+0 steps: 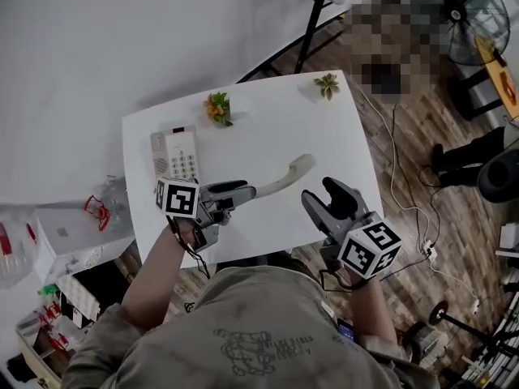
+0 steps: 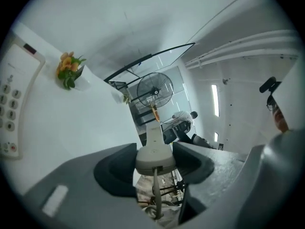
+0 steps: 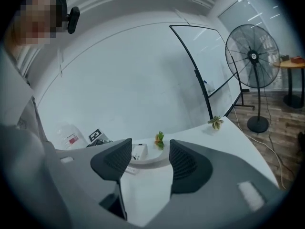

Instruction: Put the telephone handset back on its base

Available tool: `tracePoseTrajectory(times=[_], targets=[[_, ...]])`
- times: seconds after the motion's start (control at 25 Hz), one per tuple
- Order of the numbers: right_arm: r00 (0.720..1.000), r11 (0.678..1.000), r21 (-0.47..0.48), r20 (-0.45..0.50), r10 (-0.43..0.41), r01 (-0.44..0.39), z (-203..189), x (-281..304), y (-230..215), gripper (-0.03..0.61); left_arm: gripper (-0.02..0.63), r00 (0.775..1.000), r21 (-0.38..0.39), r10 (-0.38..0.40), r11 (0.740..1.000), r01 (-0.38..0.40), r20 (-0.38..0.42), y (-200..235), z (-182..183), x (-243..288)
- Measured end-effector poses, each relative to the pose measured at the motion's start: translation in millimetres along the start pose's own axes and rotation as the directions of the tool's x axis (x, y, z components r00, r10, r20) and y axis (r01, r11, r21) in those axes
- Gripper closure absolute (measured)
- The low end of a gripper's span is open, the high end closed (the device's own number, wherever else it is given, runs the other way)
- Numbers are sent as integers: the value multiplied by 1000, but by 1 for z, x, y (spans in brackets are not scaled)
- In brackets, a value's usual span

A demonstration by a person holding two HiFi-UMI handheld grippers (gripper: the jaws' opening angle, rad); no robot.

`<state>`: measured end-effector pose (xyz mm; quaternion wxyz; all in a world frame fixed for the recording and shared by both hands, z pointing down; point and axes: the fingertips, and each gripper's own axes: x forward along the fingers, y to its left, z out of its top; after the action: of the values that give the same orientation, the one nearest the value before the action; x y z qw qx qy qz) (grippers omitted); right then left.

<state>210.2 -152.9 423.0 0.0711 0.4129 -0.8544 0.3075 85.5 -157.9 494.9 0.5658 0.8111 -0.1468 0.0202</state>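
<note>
The cream telephone handset (image 1: 284, 176) hangs over the middle of the white table (image 1: 340, 136), its near end clamped in my left gripper (image 1: 235, 191). In the left gripper view the handset (image 2: 153, 149) sits between both jaws, with its cord dropping below. The telephone base (image 1: 177, 154), with a keypad, lies at the table's left side, just beyond the left gripper; its edge (image 2: 12, 99) shows at the left of that view. My right gripper (image 1: 324, 197) stands open near the table's front right, nothing between its jaws. In the right gripper view (image 3: 147, 162) the handset (image 3: 152, 160) and base (image 3: 139, 151) lie ahead.
An orange flower sprig (image 1: 217, 108) and a green sprig (image 1: 327, 84) sit at the table's far edge. A standing fan (image 1: 466, 14) and cables lie on the wooden floor to the right. Boxes and a plastic bag (image 1: 77, 225) stand left of the table.
</note>
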Motion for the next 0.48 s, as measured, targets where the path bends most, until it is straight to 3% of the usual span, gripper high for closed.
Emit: tracePoseTrajectory(times=[0.16,0.32,0.4,0.48], targets=[[999,1000,1,49,12,-12,19,-3,5,305,368,999,82,-12,997,8,50,-29,20,-11],[999,1000,24,34,8,-9,17,-1,4,296,368,997,96,-24,995,16,79,-44,25,-18],[1000,992,124,-15,1,1,-1,3,-5,273,368,995,63,-38,997,32,94,-48,22,-18],[999,960,279,-32,32,-22,-19,8,-10,251,369,993,-12,-52,998,54,105,-51,16,-16]])
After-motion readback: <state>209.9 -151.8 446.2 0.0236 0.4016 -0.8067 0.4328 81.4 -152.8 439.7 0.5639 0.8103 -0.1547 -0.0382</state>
